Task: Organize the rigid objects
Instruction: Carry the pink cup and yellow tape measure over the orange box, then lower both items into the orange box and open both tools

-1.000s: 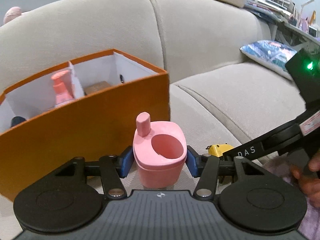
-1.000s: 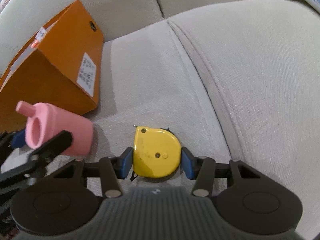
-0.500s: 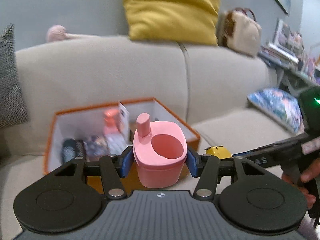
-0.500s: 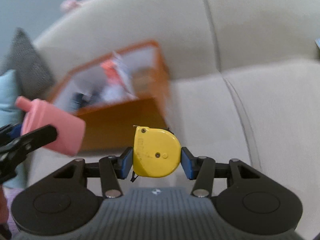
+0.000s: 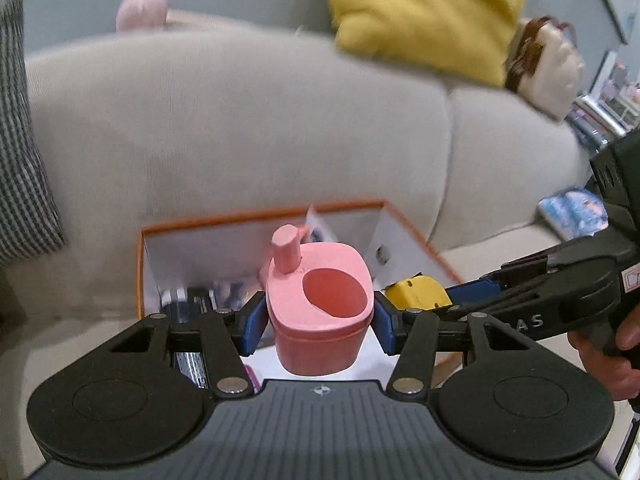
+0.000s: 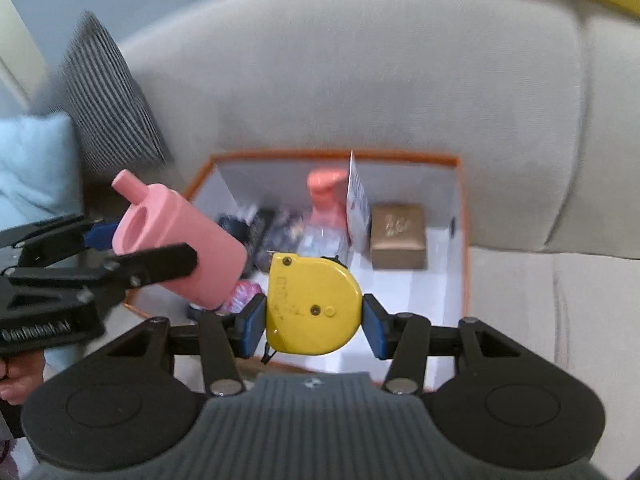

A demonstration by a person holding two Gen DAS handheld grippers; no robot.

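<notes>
My left gripper [image 5: 318,316] is shut on a pink plastic cup [image 5: 320,308] with a spout, held above the near left part of the orange box [image 5: 139,264]. The cup also shows in the right wrist view [image 6: 180,240]. My right gripper [image 6: 314,326] is shut on a yellow tape measure [image 6: 312,304], held above the near edge of the box [image 6: 460,160]. The tape measure also shows in the left wrist view [image 5: 416,294]. Inside the box are a pink-capped bottle [image 6: 326,208], a brown box [image 6: 397,236] and dark items.
The box sits on a beige sofa [image 6: 360,60]. A striped cushion [image 6: 108,100] and a light blue cushion [image 6: 32,168] lie at the left. A yellow cushion [image 5: 424,12] and a bag [image 5: 544,68] rest on the sofa back. A white card [image 6: 357,196] stands upright in the box.
Both grippers have risen from the sofa seat with their objects and moved over the orange box, so its inside now shows from above.
</notes>
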